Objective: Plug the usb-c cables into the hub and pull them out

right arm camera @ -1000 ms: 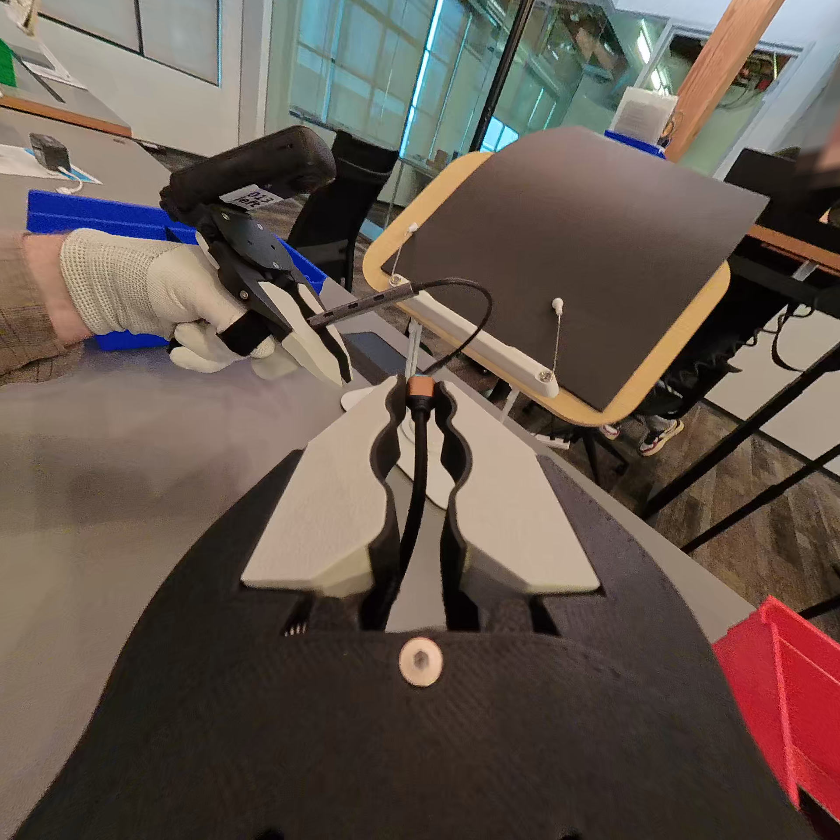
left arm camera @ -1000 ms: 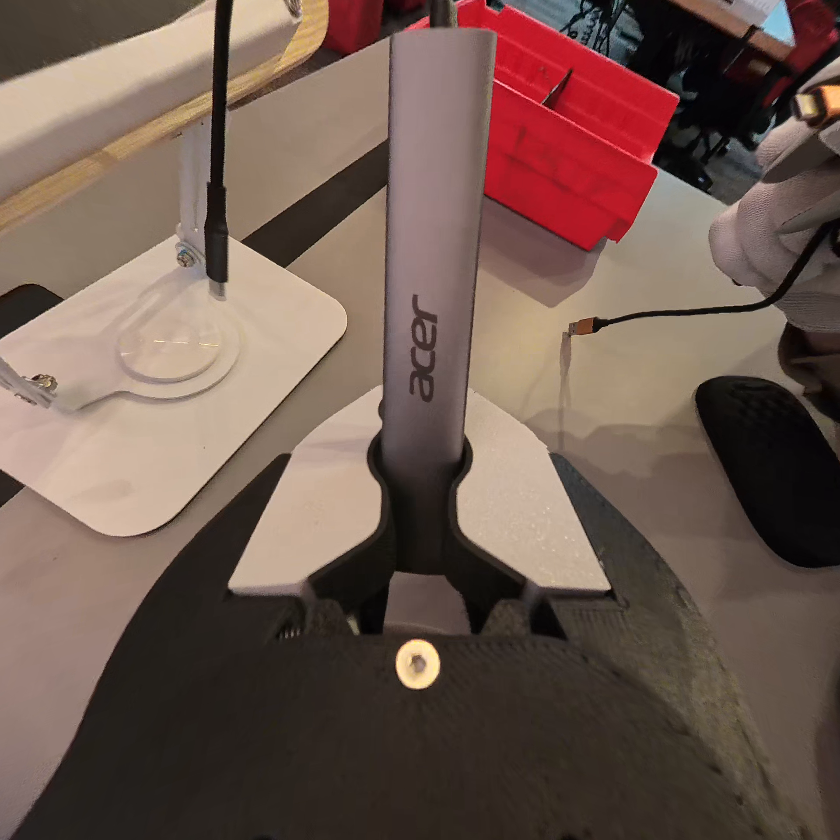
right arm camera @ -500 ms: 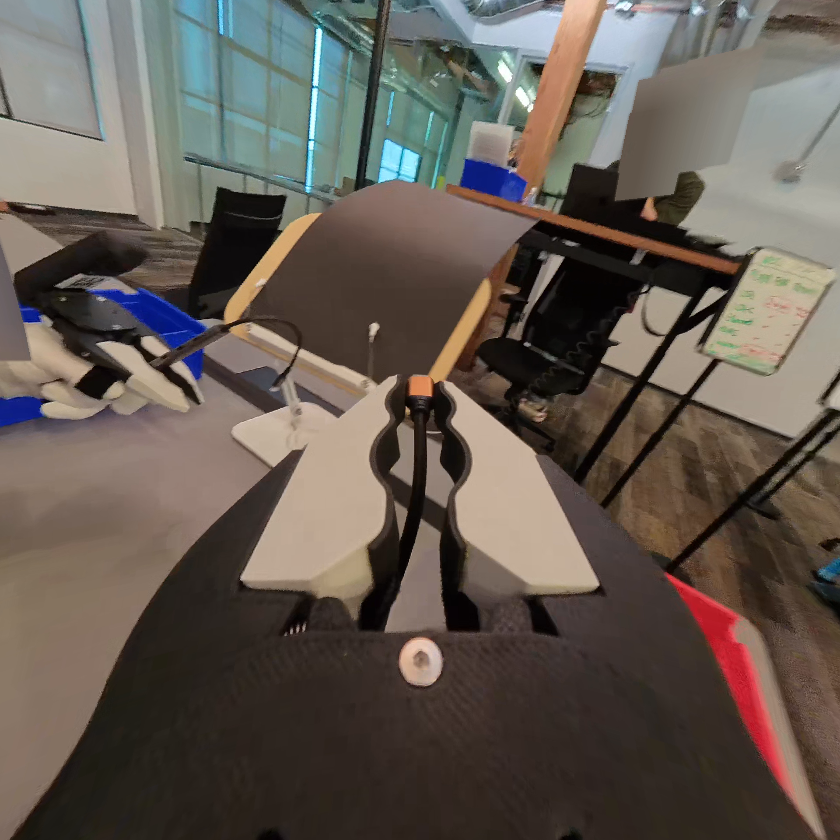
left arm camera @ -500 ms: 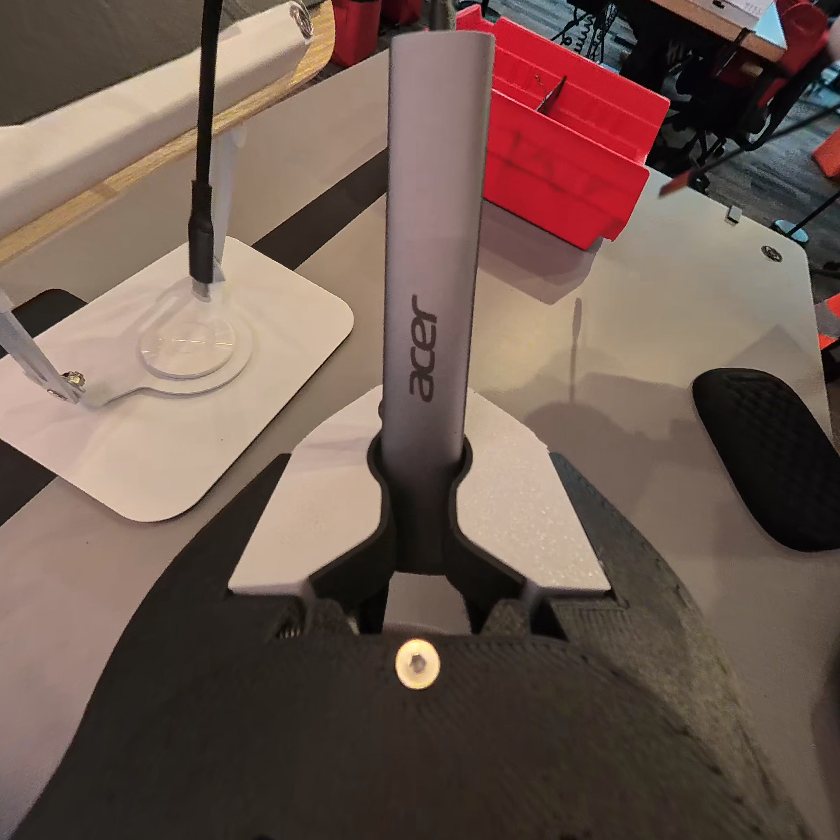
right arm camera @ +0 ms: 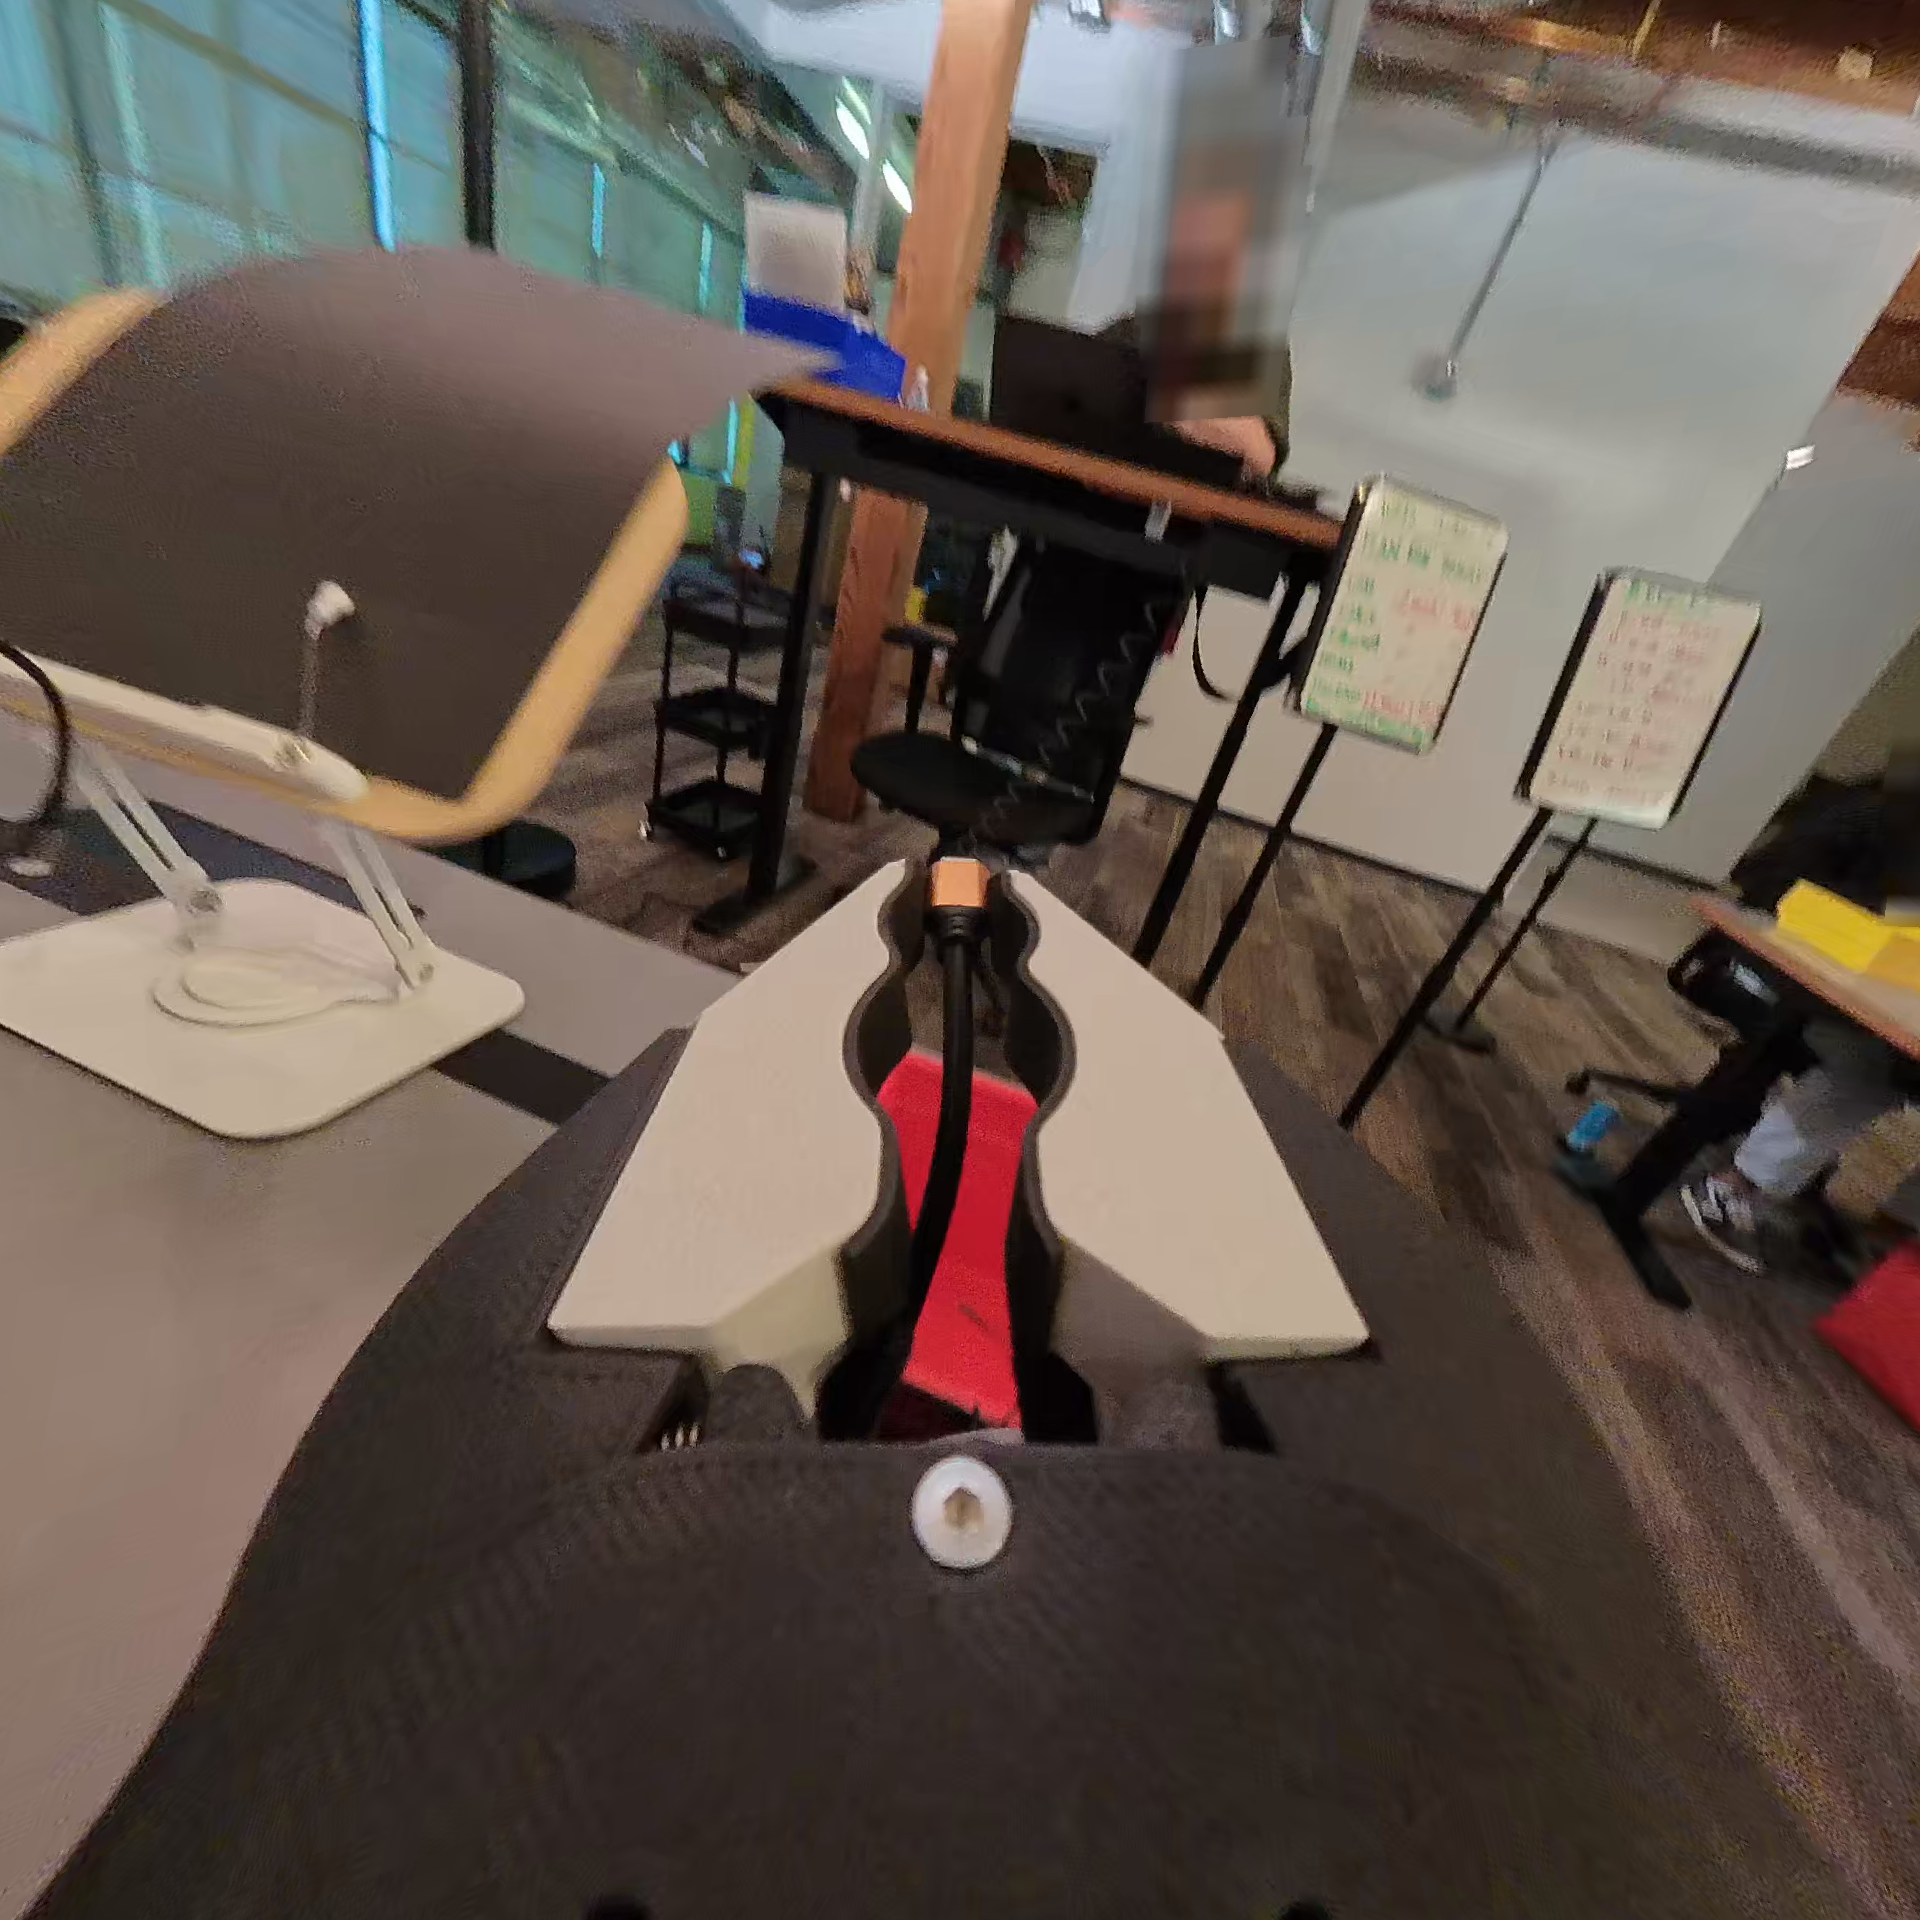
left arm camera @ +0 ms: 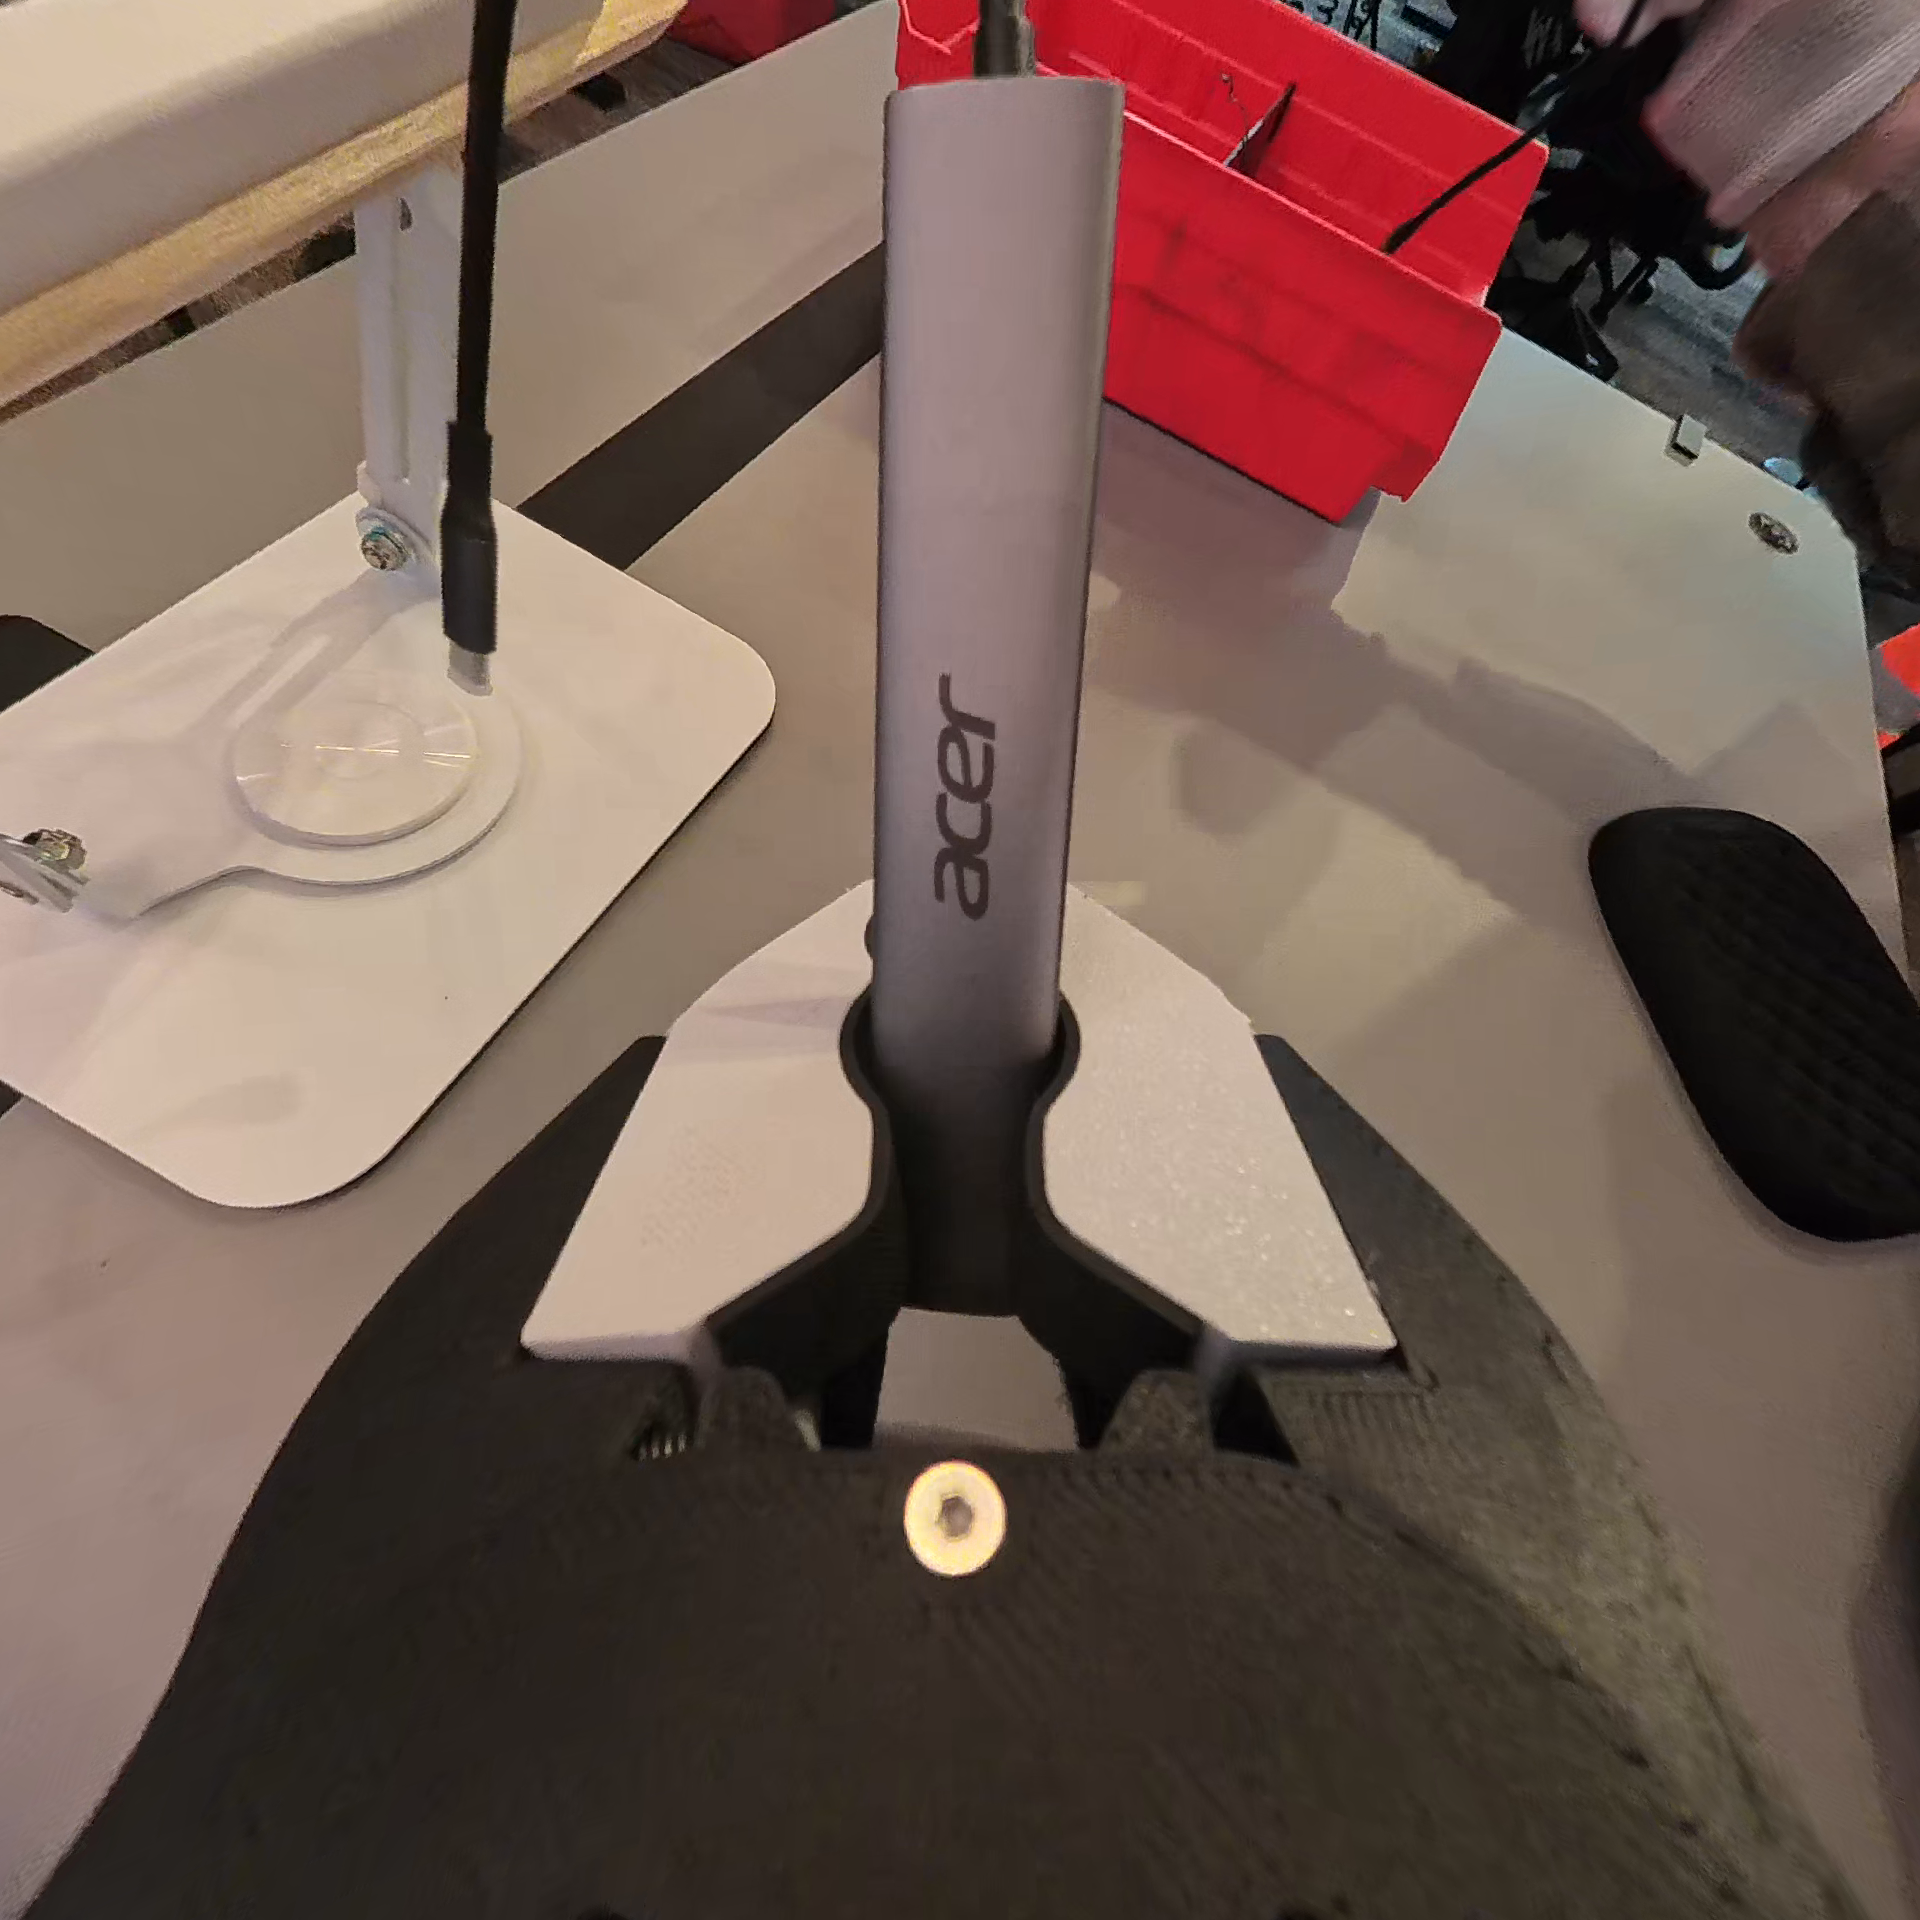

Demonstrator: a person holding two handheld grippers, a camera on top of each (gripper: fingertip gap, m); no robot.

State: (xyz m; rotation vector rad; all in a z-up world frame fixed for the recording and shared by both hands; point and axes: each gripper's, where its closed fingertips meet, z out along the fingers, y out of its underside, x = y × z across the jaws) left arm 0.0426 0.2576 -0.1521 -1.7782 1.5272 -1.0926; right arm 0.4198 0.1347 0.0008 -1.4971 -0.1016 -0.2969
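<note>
Left gripper [left arm camera: 961, 1039] clenched on silver hub [left arm camera: 987, 540]; right gripper [right arm camera: 956, 904] gripping black cable [right arm camera: 940, 1081], copper plug [right arm camera: 956, 885] apparently at fingertips.

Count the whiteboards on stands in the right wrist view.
2. The first whiteboard stands at the end of the wooden-topped desk, right of centre. The second whiteboard is just right of it. Others may be out of frame.

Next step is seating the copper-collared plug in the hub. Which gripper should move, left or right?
Right, probably. The right gripper is shut on the cable, its plug protruding past the fingertips but aimed away from the table. The left gripper only clamps the hub, so it should brace.
</note>
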